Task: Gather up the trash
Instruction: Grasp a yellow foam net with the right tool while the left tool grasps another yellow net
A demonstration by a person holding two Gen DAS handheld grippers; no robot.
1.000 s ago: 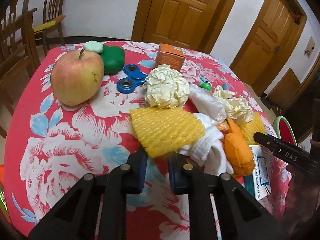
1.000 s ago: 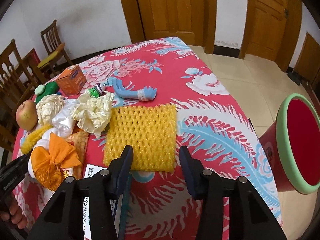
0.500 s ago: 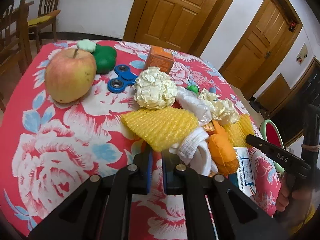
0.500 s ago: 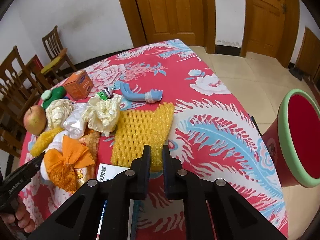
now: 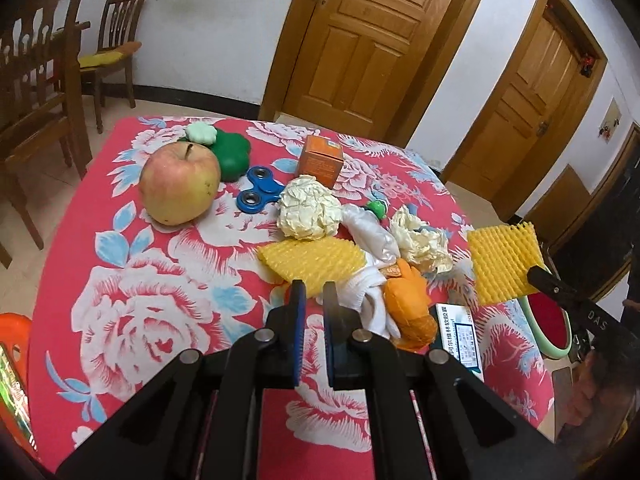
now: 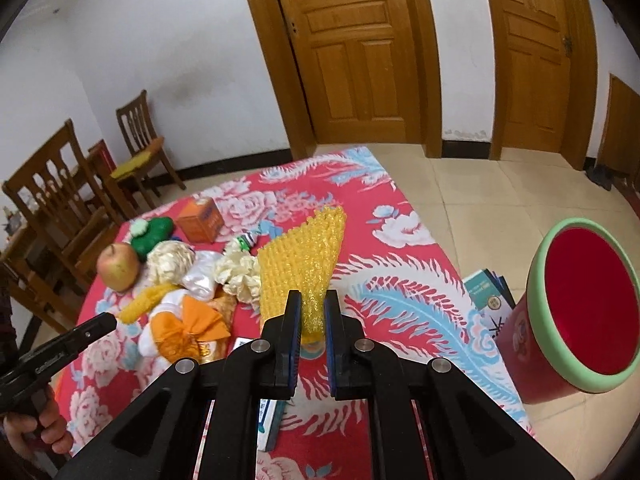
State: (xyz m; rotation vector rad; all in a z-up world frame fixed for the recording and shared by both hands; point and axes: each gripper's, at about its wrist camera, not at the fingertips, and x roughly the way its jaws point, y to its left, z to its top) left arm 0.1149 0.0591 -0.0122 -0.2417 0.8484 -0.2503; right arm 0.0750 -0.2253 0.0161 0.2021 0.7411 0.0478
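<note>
My right gripper point(image 6: 311, 307) is shut on a yellow foam net point(image 6: 302, 256) and holds it up above the red floral table point(image 6: 400, 296); the net also shows in the left wrist view point(image 5: 502, 266). My left gripper point(image 5: 313, 294) is shut and empty, at the near edge of a second yellow foam net point(image 5: 316, 258) lying on the table. Beside it lie two crumpled paper balls point(image 5: 308, 208), a white wrapper point(image 5: 370, 230), white cloth point(image 5: 370, 292) and an orange bag point(image 5: 410, 300). A red bin with a green rim point(image 6: 576, 304) stands on the floor at the right.
An apple point(image 5: 178, 184), a green toy point(image 5: 232, 152), a blue fidget spinner point(image 5: 258, 190), an orange box point(image 5: 320, 160) and a printed packet point(image 5: 460, 332) are on the table. Wooden chairs point(image 5: 36, 92) stand at the left. Books point(image 6: 488, 288) lie by the bin.
Both grippers closed. The right one closed on the yellow foam net and lifted it off the table. The left one drew back a little from the other net.
</note>
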